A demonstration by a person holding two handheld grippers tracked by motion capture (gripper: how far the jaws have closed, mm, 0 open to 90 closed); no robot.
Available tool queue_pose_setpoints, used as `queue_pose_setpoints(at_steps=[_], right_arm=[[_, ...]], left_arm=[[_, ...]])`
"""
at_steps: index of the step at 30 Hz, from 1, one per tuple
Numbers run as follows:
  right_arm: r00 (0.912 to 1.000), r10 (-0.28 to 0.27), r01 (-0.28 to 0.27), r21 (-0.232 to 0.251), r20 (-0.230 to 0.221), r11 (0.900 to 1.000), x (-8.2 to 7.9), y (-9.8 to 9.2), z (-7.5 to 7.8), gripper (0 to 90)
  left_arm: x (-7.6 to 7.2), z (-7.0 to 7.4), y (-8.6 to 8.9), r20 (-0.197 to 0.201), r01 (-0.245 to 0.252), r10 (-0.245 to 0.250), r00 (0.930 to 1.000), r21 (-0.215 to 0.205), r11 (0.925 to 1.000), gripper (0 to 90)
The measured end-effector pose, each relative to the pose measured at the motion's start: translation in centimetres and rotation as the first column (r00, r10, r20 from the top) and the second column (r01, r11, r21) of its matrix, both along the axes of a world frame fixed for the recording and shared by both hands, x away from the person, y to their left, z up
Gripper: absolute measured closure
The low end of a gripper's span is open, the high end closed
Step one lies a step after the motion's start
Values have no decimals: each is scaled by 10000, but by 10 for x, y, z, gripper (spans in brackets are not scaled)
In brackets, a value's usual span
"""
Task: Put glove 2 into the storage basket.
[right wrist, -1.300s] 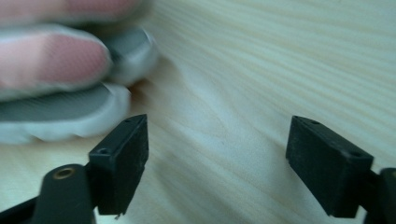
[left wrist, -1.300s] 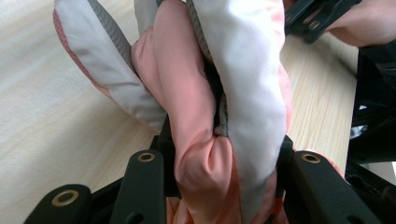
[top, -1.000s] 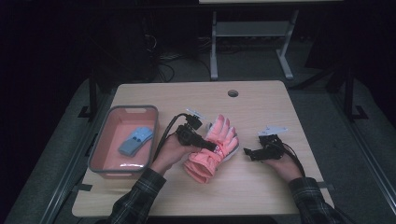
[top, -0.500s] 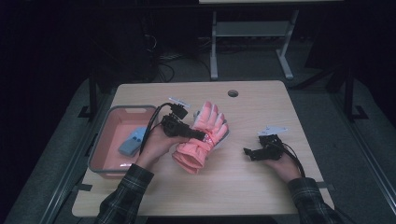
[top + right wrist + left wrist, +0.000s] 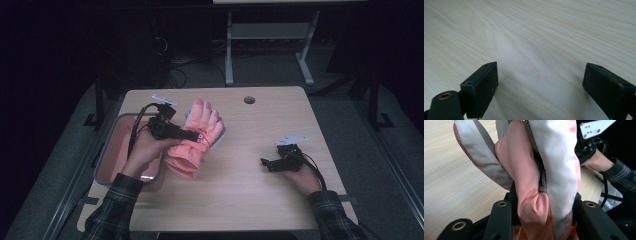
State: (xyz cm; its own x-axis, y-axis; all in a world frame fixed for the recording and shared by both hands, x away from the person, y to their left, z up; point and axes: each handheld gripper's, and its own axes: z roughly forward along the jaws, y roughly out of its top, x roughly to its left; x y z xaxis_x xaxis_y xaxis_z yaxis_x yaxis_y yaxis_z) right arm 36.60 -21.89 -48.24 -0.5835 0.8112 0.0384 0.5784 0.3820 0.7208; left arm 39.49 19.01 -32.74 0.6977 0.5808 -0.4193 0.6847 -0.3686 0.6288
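The left gripper (image 5: pixel 192 135) grips a pink and white glove (image 5: pixel 197 137), its jaws closed on the bunched fabric near the palm; in the left gripper view the glove (image 5: pixel 541 182) bulges between the two black jaws, pressed on both sides. The glove hangs clear of the table (image 5: pixel 260 195), cuff down toward the person and fingers pointing away, just right of a pink bin (image 5: pixel 107 150) that sits at the table's left edge. The person's left hand (image 5: pixel 142 152) is over the bin's near right corner. The right gripper (image 5: pixel 265 162) rests low on the table, well apart from the glove, jaws standing wide with nothing between them; the right gripper view shows bare wood (image 5: pixel 536 45) in the gap. Both sleeves are plaid.
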Motion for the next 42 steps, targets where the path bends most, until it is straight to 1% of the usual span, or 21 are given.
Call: queue_pose_setpoints(at_steps=[3,4,5,6,8,9,10,11,13,14,15,21,25,28,30,33,35,36,39,41,42], right_arm=[[10000,-4,4,-1,2,10000,0,0,0,123],[10000,-14,14,3,2,10000,0,0,0,123],[10000,-20,20,1,-4,10000,0,0,0,123],[10000,-20,20,1,-4,10000,0,0,0,123],[10000,-30,30,1,-8,10000,0,0,0,123],[10000,-28,28,-1,-6,10000,0,0,0,123],[10000,-28,28,-1,-6,10000,0,0,0,123],[10000,-24,24,-2,-5,10000,0,0,0,123],[10000,-24,24,-4,-5,10000,0,0,0,123],[10000,-30,30,-1,-8,10000,0,0,0,123],[10000,-30,30,-1,-8,10000,0,0,0,123],[10000,-55,55,-10,17,10000,0,0,0,123],[10000,-43,43,-17,41,10000,1,0,0,123],[10000,-80,80,-4,16,10000,0,0,0,123],[10000,-80,80,-4,17,10000,0,0,0,122],[10000,-98,98,-4,1,10000,0,1,0,123],[10000,-88,88,-5,9,10000,0,0,0,123],[10000,-85,85,-9,10,10000,0,0,0,123],[10000,-97,97,-8,13,10000,0,1,0,122],[9999,-105,105,-10,13,9999,0,1,0,123],[10000,-99,99,-12,9,10000,1,1,0,123]], left_arm=[[-1,5,17,-19,-283,283,9996,-81,9996,604],[-1,8,28,-6,-519,519,9987,-136,9986,603],[-2,10,34,3,-615,615,9981,-140,9980,603],[-2,10,34,3,-615,615,9981,-140,9980,603],[-3,12,45,11,-827,827,9966,-183,9964,603],[-4,14,56,-7,-1056,1056,9944,-244,9941,603],[-4,14,56,-7,-1056,1056,9944,-244,9941,603],[-5,16,62,2,-1170,1171,9931,-274,9928,603],[-6,18,74,3,-1379,1380,9904,-319,9899,603],[-7,19,84,2,-1580,1580,9874,-319,9869,602],[-7,19,84,2,-1580,1580,9874,-319,9869,602],[-8,20,110,-16,-2116,2116,9774,-270,9770,601],[-10,18,125,-64,-2497,2496,9683,-274,9679,601],[-10,17,136,-96,-2694,2693,9630,-141,9629,601],[-11,15,143,-120,-2904,2903,9569,-57,9569,600],[-9,10,151,-212,-3129,3130,9495,84,9497,599],[-8,4,153,-306,-3262,3267,9446,216,9451,599],[-6,1,154,-331,-3258,3269,9445,352,9448,598],[-2,-10,155,-436,-3410,3436,9381,569,9383,598],[2,-17,155,-575,-3580,3616,9306,641,9315,596],[4,-21,156,-601,-3603,3648,9292,742,9299,596]])
